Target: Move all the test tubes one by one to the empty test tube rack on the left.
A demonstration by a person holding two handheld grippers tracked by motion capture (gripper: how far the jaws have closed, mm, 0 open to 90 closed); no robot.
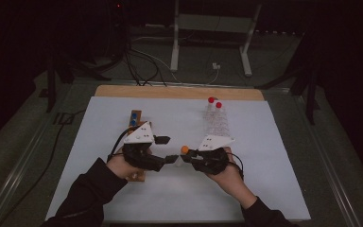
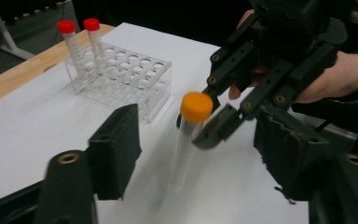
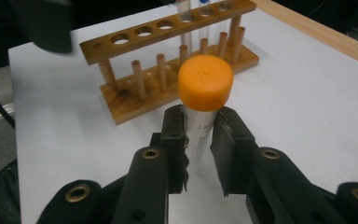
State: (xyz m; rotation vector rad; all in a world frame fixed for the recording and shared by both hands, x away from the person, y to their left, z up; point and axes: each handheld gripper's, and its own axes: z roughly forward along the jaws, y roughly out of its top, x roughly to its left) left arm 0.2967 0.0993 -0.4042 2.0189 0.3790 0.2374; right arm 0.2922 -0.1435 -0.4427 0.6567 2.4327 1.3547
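Your right gripper [image 3: 200,128] is clenched on the clear tube [image 3: 199,125] just under its orange cap [image 3: 205,82], upright above the middle of the surface [image 1: 274,156]. It looks light, stiff and slick, so grip the wall below the cap. Your left gripper [image 2: 196,154] is released, its jaws either side of the tube. Wooden rack [image 3: 168,70] far left, clear rack [image 2: 121,77] with 2 red-capped tubes [image 2: 67,35] far right; neither blocks you.

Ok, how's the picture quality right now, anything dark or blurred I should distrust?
High view: room dark, only the table lit, tube cap tiny. Left gripper view: own near jaws soft, the tube's clear body smears into the white top; clear rack sharp enough. Right gripper view: orange cap crisp, wooden rack clear, top-left corner blurred dark.
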